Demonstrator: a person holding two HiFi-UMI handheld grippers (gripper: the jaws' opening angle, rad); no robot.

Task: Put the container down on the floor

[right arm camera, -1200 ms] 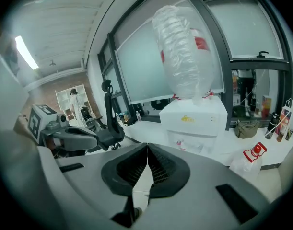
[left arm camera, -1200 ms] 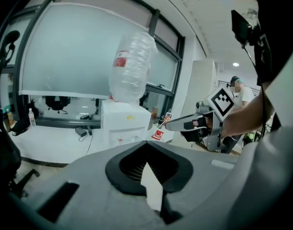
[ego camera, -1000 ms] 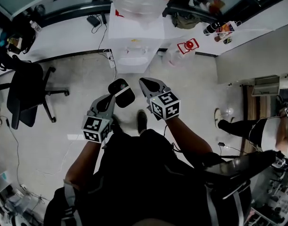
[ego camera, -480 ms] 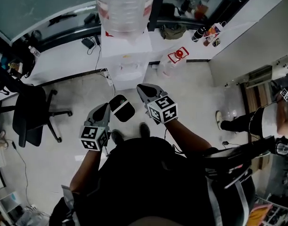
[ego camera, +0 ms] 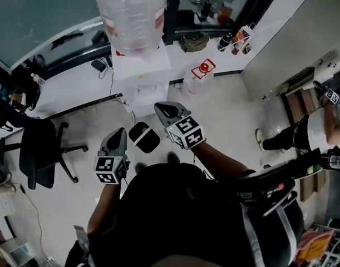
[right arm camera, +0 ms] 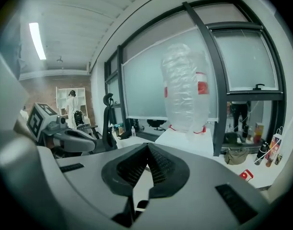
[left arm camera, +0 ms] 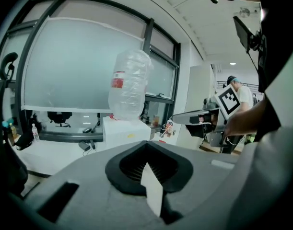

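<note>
The container is a big clear water bottle (ego camera: 131,15) with a red label. It stands neck down on a white dispenser (ego camera: 141,77) by the window. I face it from a short way off. Both grippers are held in the air above the floor, short of the dispenser. My left gripper (ego camera: 118,133) is shut and empty, as is my right gripper (ego camera: 161,107), which is slightly further forward. In the left gripper view the bottle (left arm camera: 129,85) rises beyond the closed jaw tips. In the right gripper view the bottle (right arm camera: 184,87) stands ahead and to the right.
A black oval object (ego camera: 144,137) lies on the floor between the grippers. A black office chair (ego camera: 39,152) stands to the left. A small jug with a red label (ego camera: 198,74) sits right of the dispenser. A person (ego camera: 292,135) is at the right. Bottles (ego camera: 233,38) line the sill.
The head view has swung, so the dispenser and bottle now sit further left and look larger. Both grippers stay shut, the left one slightly lower in the frame.
</note>
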